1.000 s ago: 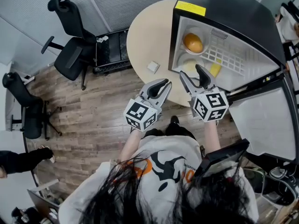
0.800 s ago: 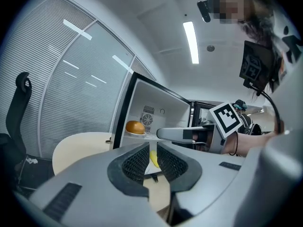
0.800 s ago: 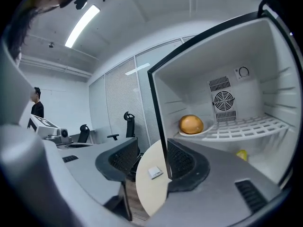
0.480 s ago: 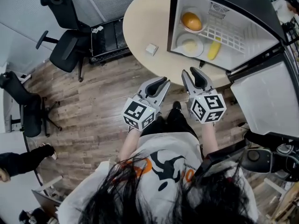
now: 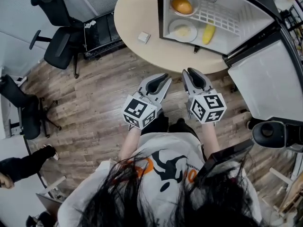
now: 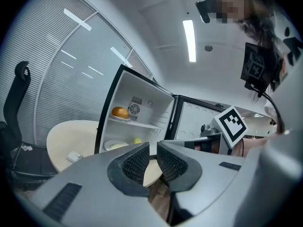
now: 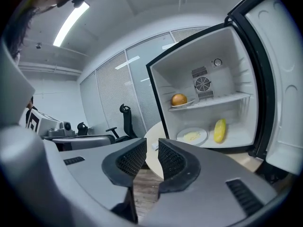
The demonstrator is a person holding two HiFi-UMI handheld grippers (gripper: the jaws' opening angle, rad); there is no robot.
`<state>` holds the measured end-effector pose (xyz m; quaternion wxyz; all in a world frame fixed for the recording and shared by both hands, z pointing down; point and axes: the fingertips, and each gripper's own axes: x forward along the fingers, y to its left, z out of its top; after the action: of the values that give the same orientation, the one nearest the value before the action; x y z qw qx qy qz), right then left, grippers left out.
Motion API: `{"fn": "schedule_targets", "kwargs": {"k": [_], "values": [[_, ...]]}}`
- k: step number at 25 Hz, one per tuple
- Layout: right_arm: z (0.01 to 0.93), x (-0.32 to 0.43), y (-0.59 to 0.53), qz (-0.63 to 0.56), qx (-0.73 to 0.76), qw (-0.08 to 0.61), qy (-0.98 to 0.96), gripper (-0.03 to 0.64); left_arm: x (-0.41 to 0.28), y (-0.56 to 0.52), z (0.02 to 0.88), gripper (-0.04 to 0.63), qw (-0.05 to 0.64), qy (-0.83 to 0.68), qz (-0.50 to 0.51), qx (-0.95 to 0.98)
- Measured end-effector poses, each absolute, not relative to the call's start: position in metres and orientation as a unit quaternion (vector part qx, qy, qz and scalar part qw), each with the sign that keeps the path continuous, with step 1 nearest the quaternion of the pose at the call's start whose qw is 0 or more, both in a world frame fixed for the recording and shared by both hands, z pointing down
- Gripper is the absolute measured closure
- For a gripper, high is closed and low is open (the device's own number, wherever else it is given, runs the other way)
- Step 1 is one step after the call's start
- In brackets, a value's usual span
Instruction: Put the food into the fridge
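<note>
The small fridge [image 5: 246,13] stands open on the round table [image 5: 137,13]. A round orange food [image 5: 182,4] sits on a plate on its upper shelf. Below lie a white plate [image 5: 182,30] of pale food and a yellow piece of food [image 5: 208,33]. The right gripper view shows the same orange food [image 7: 179,99], plate [image 7: 192,135] and yellow food [image 7: 219,130]. My left gripper [image 5: 160,81] is shut and empty, in front of the table. My right gripper [image 5: 194,75] hangs beside it; its jaws are closing on nothing, with a narrow gap left.
The fridge door [image 5: 265,79] swings open to the right. A small white object [image 5: 143,37] lies on the table. Black office chairs [image 5: 54,41] stand at the left on the wood floor, and a person's arm [image 5: 19,167] shows at the lower left.
Both grippers have drawn back from the fridge, which now sits farther up the head view. The right gripper's jaws have narrowed from wide open to nearly together.
</note>
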<state>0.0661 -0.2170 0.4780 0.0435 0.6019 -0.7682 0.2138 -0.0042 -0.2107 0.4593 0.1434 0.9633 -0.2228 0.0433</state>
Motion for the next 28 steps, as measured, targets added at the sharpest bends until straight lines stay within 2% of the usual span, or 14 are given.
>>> {"fn": "schedule_targets", "kwargs": {"k": [8,17,28], "values": [[0.488,0.090,-0.166,0.242,0.597,0.024,-0.764,0.541,0.015,-0.175,0.454,0.544,0.140,-0.240,0.047,0.959],[0.480,0.131,-0.079,0.258,0.592,-0.004,-0.764,0.549,0.052,-0.082,0.453,0.545,0.134,-0.246,0.062,0.958],[0.470,0.127,0.002,0.252,0.548,-0.014,-0.798,0.551,0.061,0.009,0.449,0.544,0.113,-0.274,0.066,0.953]]}}
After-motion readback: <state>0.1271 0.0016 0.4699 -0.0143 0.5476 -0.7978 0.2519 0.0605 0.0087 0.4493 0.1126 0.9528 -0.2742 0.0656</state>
